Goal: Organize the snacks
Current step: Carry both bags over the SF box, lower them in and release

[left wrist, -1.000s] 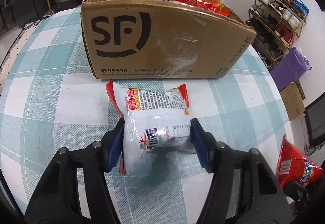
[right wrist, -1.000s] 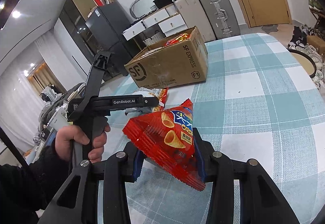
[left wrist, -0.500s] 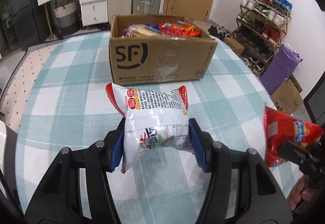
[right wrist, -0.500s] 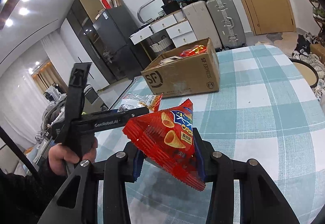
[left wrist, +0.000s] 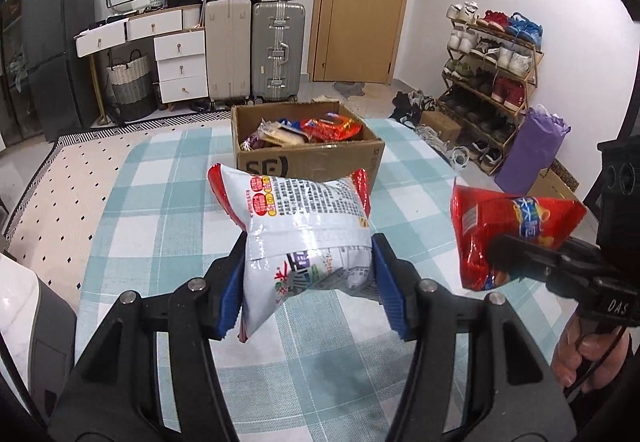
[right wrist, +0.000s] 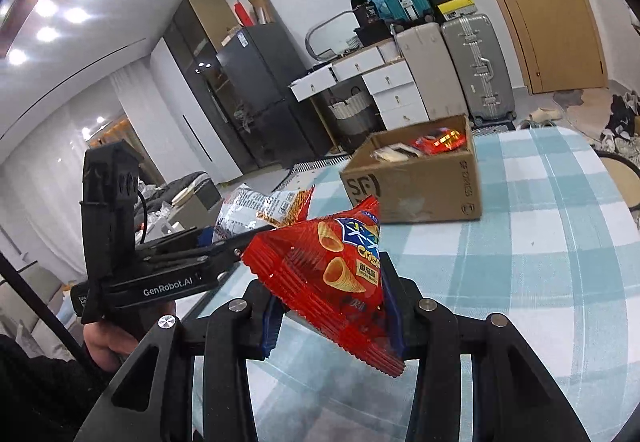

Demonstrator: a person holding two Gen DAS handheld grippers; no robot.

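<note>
My left gripper (left wrist: pixel 308 282) is shut on a white and red snack bag (left wrist: pixel 304 226) and holds it high above the checked table (left wrist: pixel 160 209). My right gripper (right wrist: pixel 332 326) is shut on a red corn-snack bag (right wrist: pixel 336 274), also lifted; this bag shows at the right of the left wrist view (left wrist: pixel 508 230). The open cardboard SF box (left wrist: pixel 308 149) stands at the far end of the table with several snack packs inside; it also shows in the right wrist view (right wrist: pixel 416 181). The left gripper with its white bag (right wrist: pixel 260 205) appears left of the red bag.
Suitcases (left wrist: pixel 276 49), white drawers (left wrist: pixel 176 61) and a woven basket (left wrist: pixel 128 81) stand beyond the table. A shoe rack (left wrist: pixel 488 81) and a purple bag (left wrist: pixel 528 149) are on the right. A door (left wrist: pixel 360 1) is behind the box.
Both grippers have risen and pulled back from the box, each still holding its bag. The box now looks smaller and farther, and its contents show from above.
</note>
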